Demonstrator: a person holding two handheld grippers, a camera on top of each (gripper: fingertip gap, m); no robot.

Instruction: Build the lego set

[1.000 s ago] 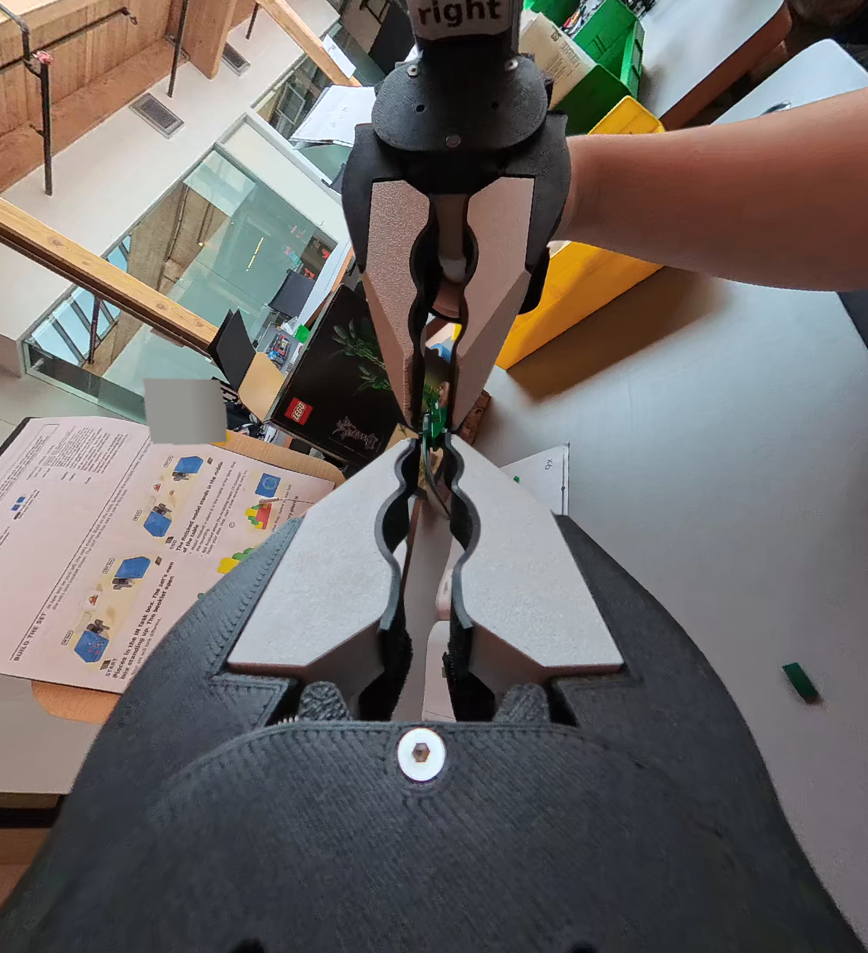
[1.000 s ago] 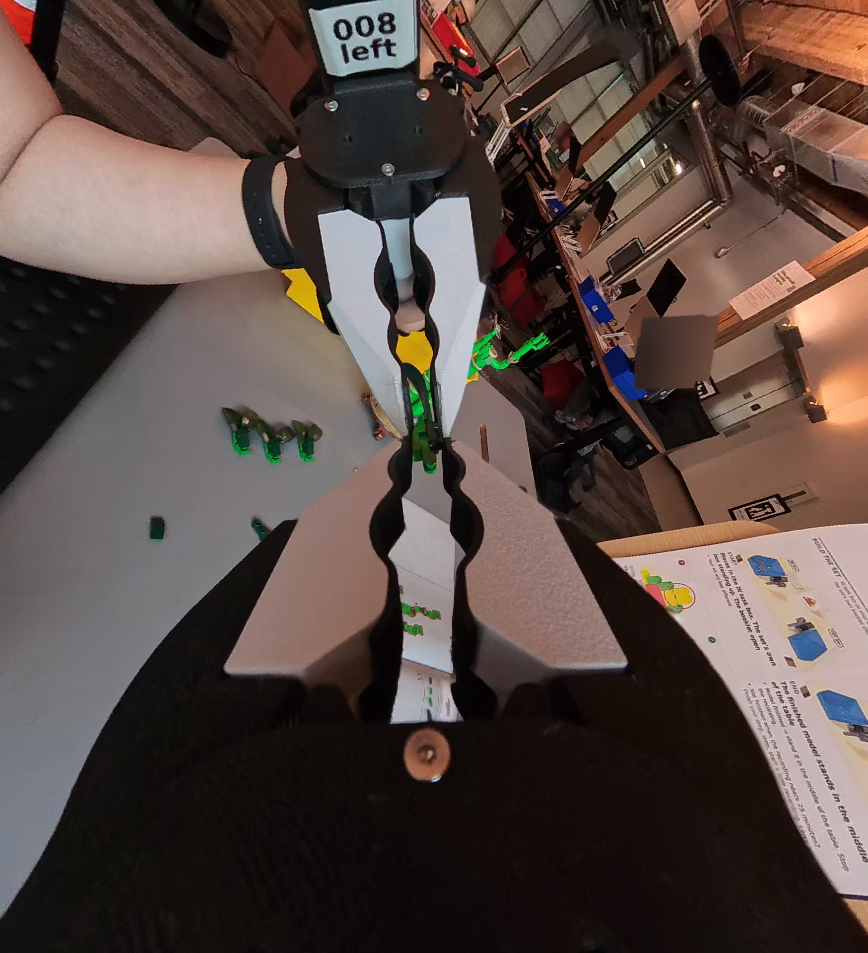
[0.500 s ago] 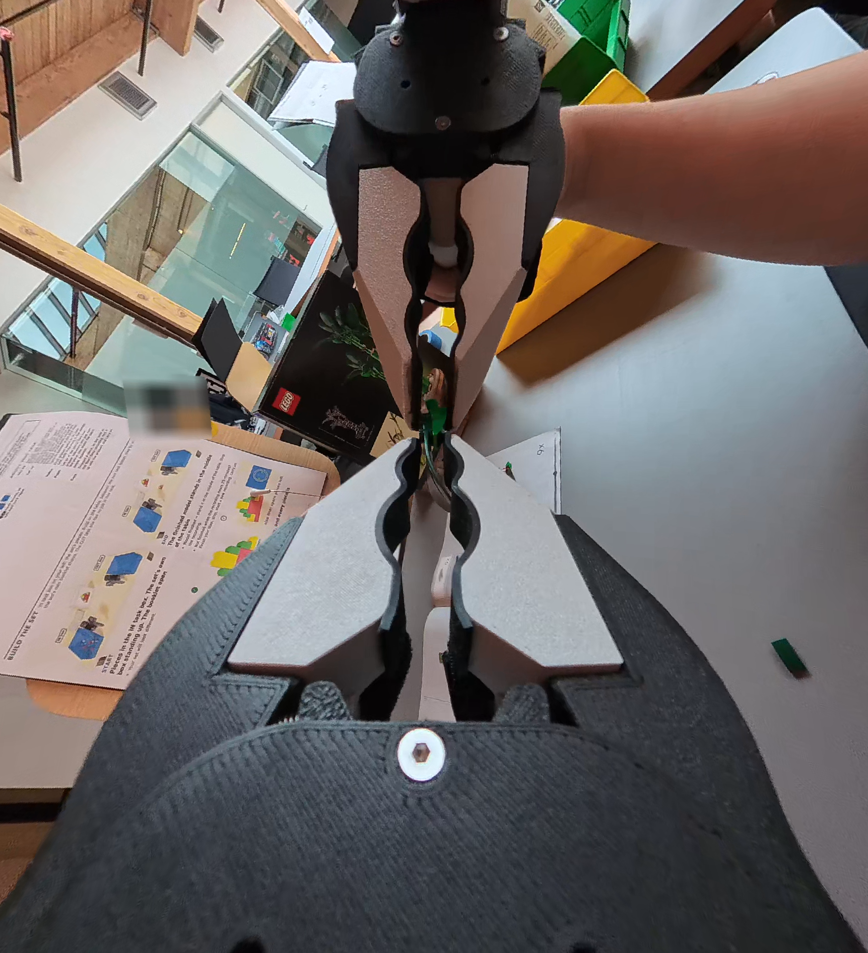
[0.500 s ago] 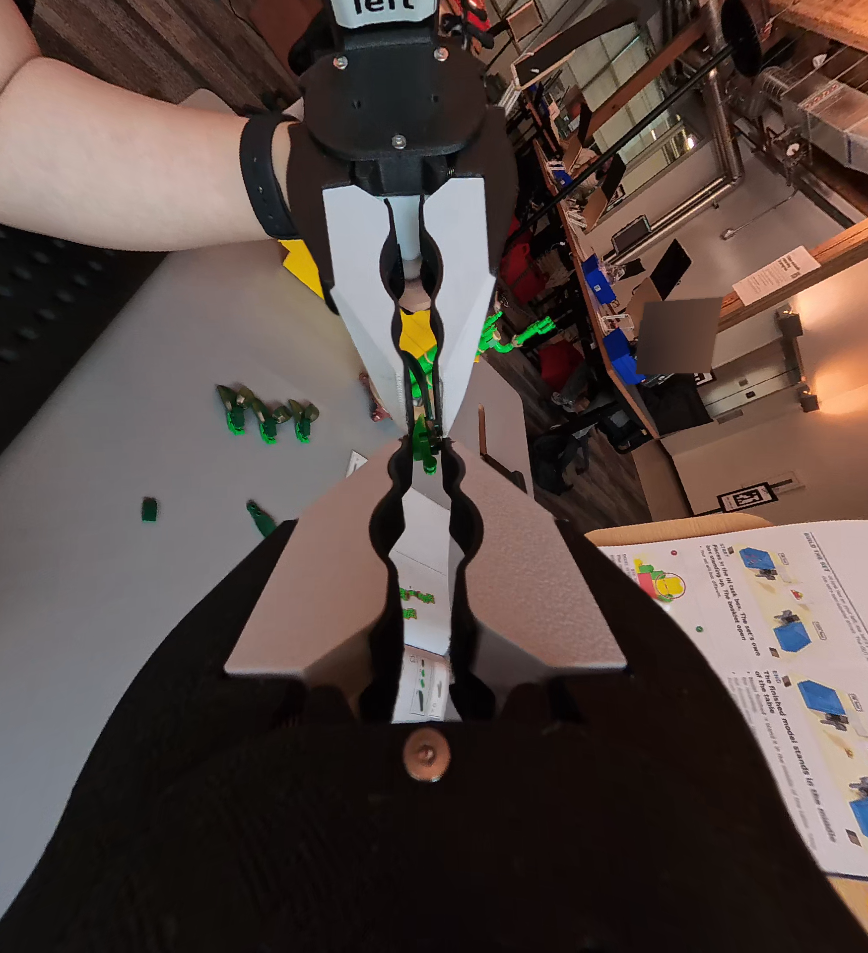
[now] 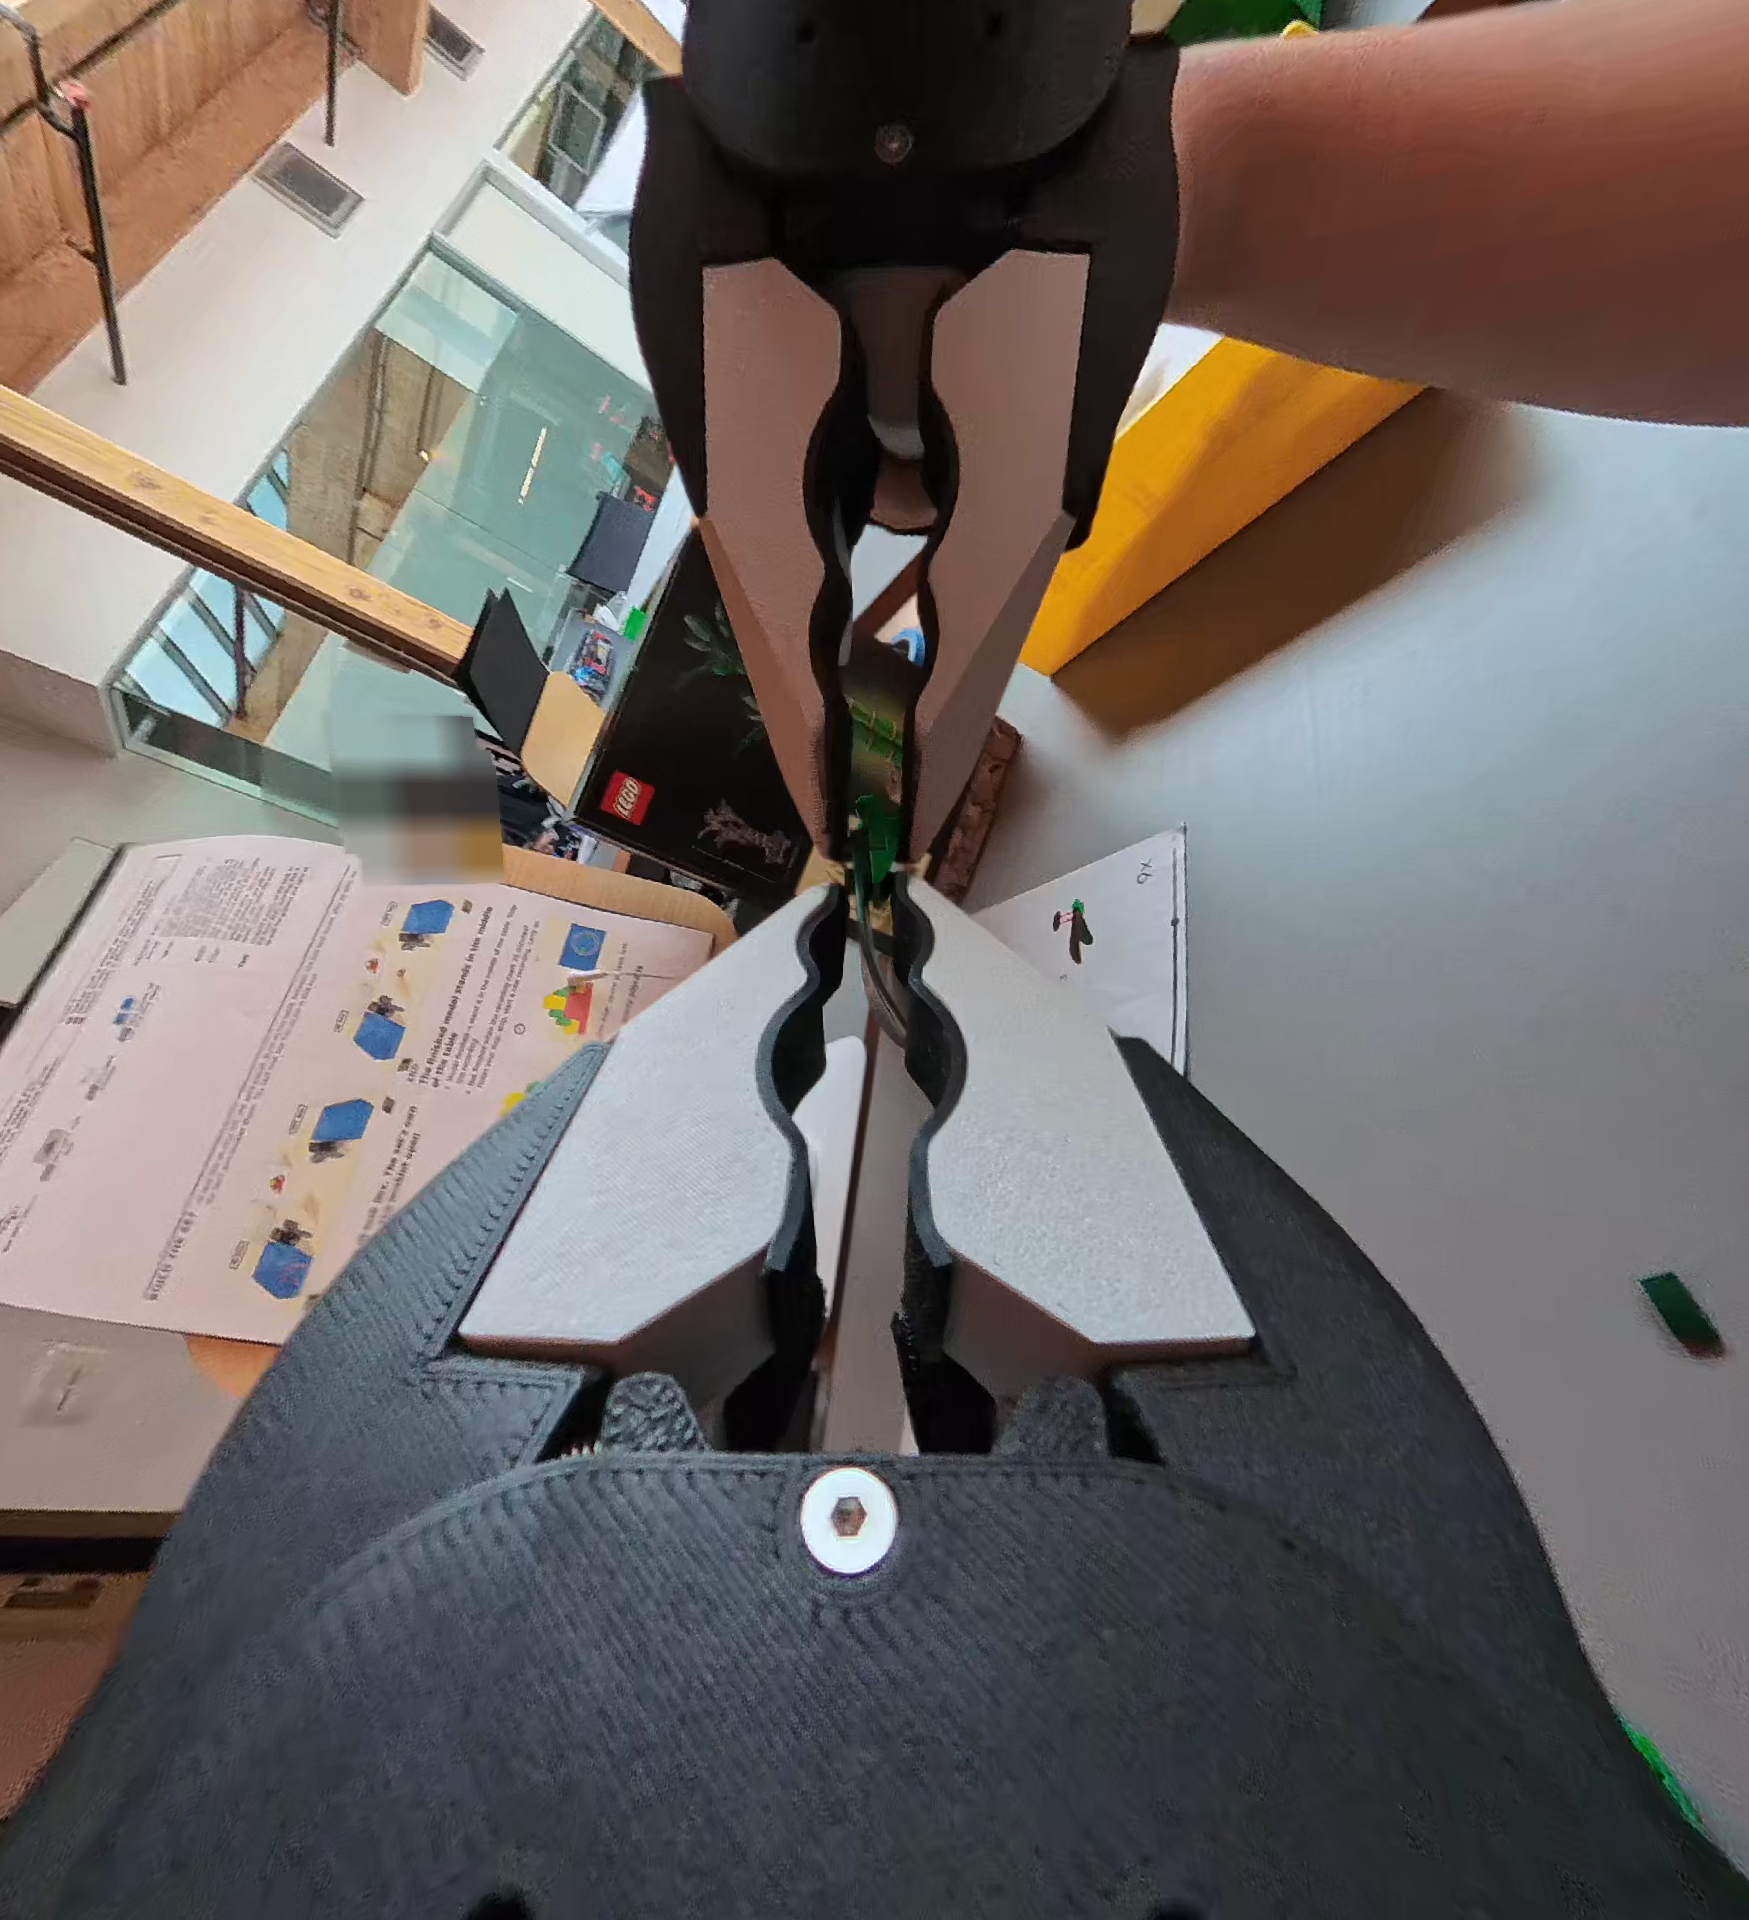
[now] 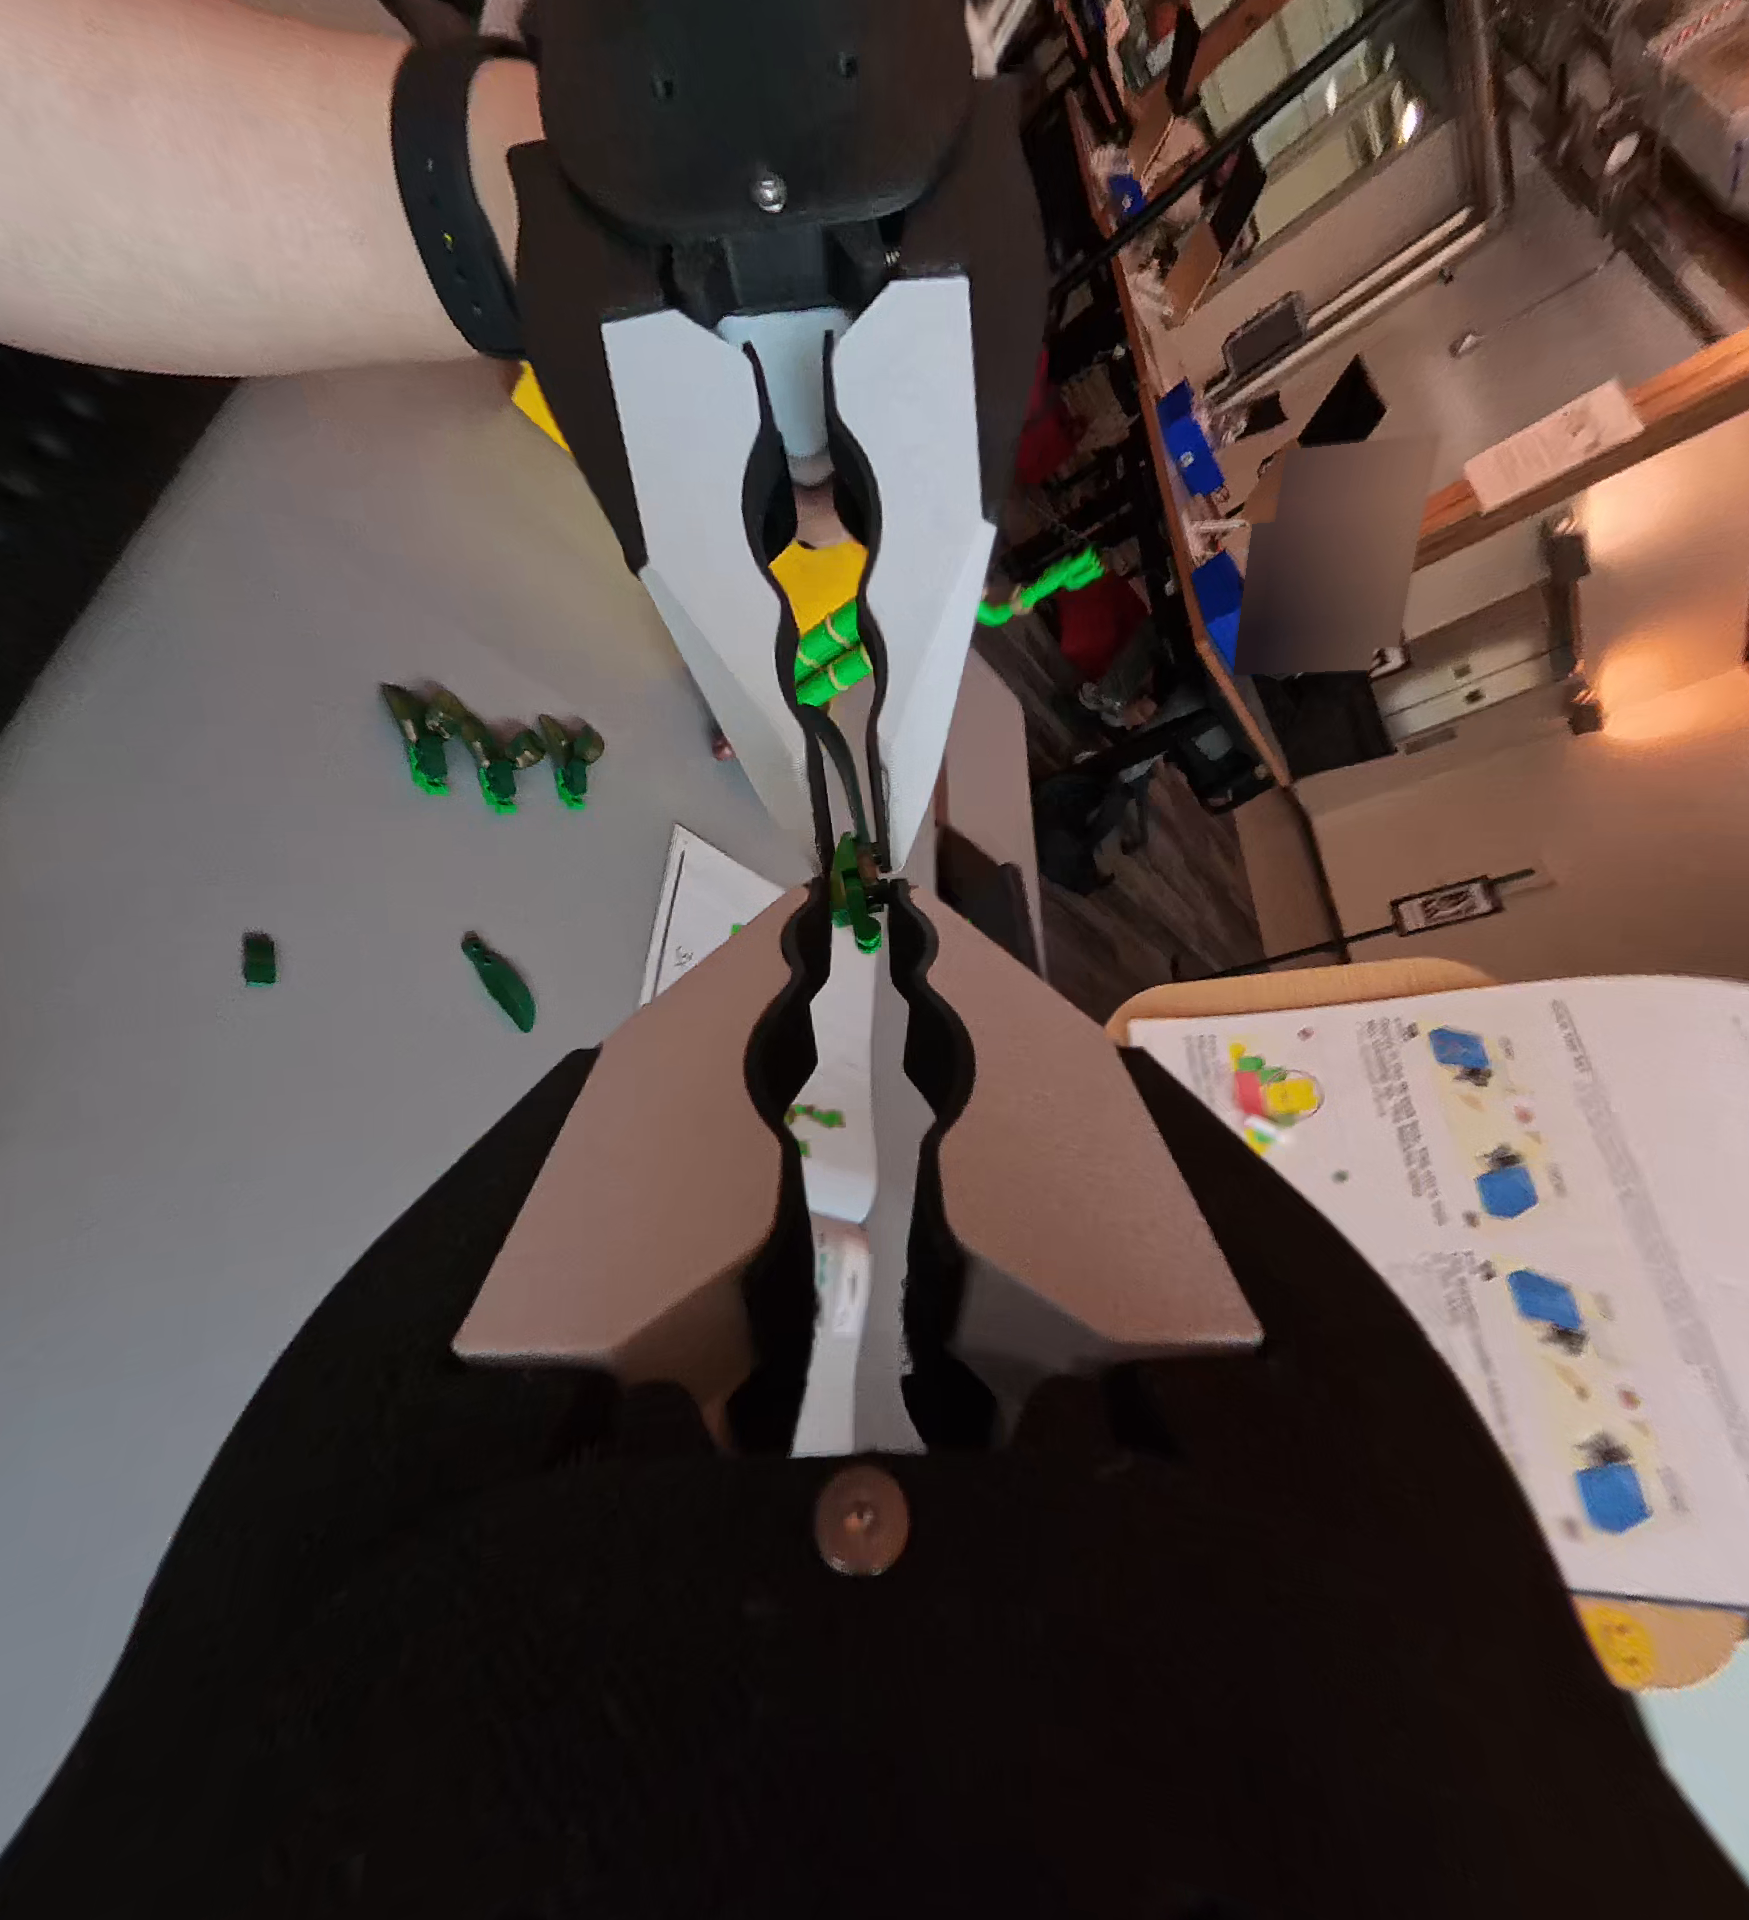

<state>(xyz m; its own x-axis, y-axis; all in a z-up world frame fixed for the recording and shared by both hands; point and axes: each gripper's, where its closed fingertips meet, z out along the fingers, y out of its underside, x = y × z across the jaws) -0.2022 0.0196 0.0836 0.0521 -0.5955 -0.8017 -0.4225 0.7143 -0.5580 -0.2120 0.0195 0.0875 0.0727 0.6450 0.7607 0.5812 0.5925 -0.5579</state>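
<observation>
Left wrist view has the left gripper (image 5: 868, 914) tip to tip with the right gripper (image 5: 870, 842), both held up over the grey table (image 5: 1472, 831). Each is clenched on the same tiny lego piece (image 6: 854, 894): bright green bits on a thin dark curved stem, kinda plant-looking, too small to make out more. Over in the right wrist view, three green leafy pieces (image 6: 491, 743) sit in a row on the table, with a dark green leaf (image 6: 501, 982) and a small green brick (image 6: 259, 958) lying apart nearby
</observation>
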